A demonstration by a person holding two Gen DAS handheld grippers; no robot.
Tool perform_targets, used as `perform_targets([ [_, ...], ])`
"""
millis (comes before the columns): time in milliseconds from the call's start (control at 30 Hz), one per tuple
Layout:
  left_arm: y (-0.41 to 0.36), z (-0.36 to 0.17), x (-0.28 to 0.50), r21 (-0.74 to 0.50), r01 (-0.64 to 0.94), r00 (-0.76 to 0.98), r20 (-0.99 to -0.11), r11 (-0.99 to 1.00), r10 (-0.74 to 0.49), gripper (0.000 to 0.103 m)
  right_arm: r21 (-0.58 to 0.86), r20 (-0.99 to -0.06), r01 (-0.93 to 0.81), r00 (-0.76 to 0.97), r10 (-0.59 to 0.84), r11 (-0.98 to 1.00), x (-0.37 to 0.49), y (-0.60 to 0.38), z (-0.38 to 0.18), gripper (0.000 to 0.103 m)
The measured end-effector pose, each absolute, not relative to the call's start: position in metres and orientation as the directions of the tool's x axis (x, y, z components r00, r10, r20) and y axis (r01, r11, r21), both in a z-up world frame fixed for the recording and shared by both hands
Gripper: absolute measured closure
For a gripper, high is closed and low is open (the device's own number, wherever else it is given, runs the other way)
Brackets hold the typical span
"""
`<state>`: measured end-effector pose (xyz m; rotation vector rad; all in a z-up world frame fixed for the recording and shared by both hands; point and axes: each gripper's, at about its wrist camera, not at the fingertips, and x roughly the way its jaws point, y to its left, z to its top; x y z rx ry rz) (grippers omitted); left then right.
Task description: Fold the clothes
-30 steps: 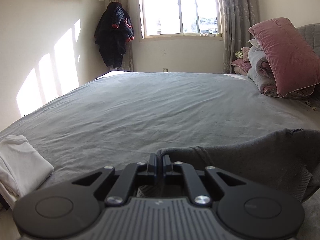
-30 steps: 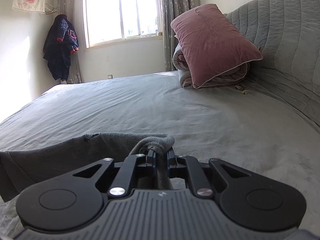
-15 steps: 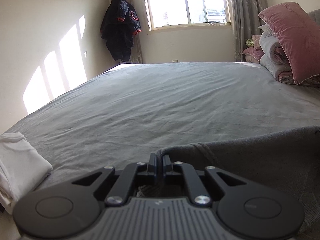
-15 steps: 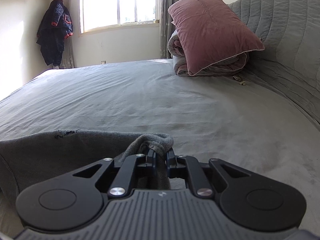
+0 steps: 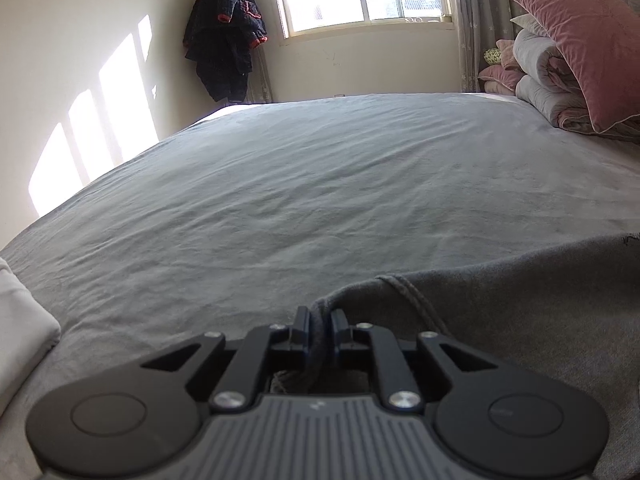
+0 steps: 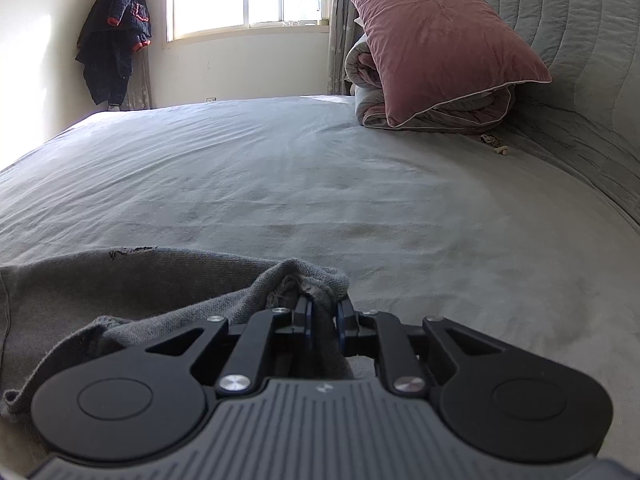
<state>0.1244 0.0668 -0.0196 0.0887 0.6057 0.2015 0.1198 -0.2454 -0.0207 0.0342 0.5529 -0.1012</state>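
A grey knit garment [image 5: 520,304] is stretched between both grippers, low over the grey bed [image 5: 340,184]. My left gripper [image 5: 319,318] is shut on its left corner, with cloth pinched between the fingers. In the right wrist view the same grey garment [image 6: 120,280] runs off to the left, and my right gripper [image 6: 323,312] is shut on a bunched corner of it. A small frayed hole shows along the garment's top edge [image 6: 132,252].
A folded white cloth [image 5: 20,328] lies at the bed's near left edge. A pink pillow [image 6: 440,40] rests on a rolled quilt [image 6: 432,112] by the padded headboard [image 6: 580,60]. A dark coat [image 5: 224,40] hangs in the far corner beside the window.
Both grippers have lowered and moved forward over the bed with the garment still held. The garment's top edge sits lower and its right corner now bunches over the right fingers.
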Motion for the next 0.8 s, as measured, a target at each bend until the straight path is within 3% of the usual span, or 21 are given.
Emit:
perform_targets([
  [100, 0.063, -0.013, 0.118, 0.11, -0.125, 0.81, -0.563, 0.986, 0.165, 0.063, 0.009, -0.534, 0.096, 0.842, -0.077, 0.995, 0.117, -0.246, -0.018, 0.077],
  [167, 0.058, -0.01, 0.112, 0.094, -0.077, 0.818, -0.563, 0.993, 0.117, 0.053, 0.009, -0.53, 0.097, 0.845, -0.077, 0.995, 0.113, -0.247, -0.014, 0.049],
  [467, 0.026, -0.005, 0.081, 0.051, 0.293, 0.784, -0.584, 0.955, -0.21, 0.024, 0.111, -0.556, 0.062, 0.831, 0.01, 0.992, 0.095, -0.247, -0.002, 0.042],
  [600, 0.013, -0.01, 0.07, 0.091, 0.424, 0.746, -0.6, 0.901, -0.29, 0.022, 0.145, -0.593, 0.037, 0.803, 0.056, 0.989, 0.091, -0.242, -0.004, 0.038],
  [800, 0.002, -0.03, 0.067, 0.251, 0.472, 0.738, -0.636, 0.845, -0.223, 0.025, 0.178, -0.639, -0.004, 0.76, 0.119, 0.984, 0.083, -0.236, -0.007, 0.036],
])
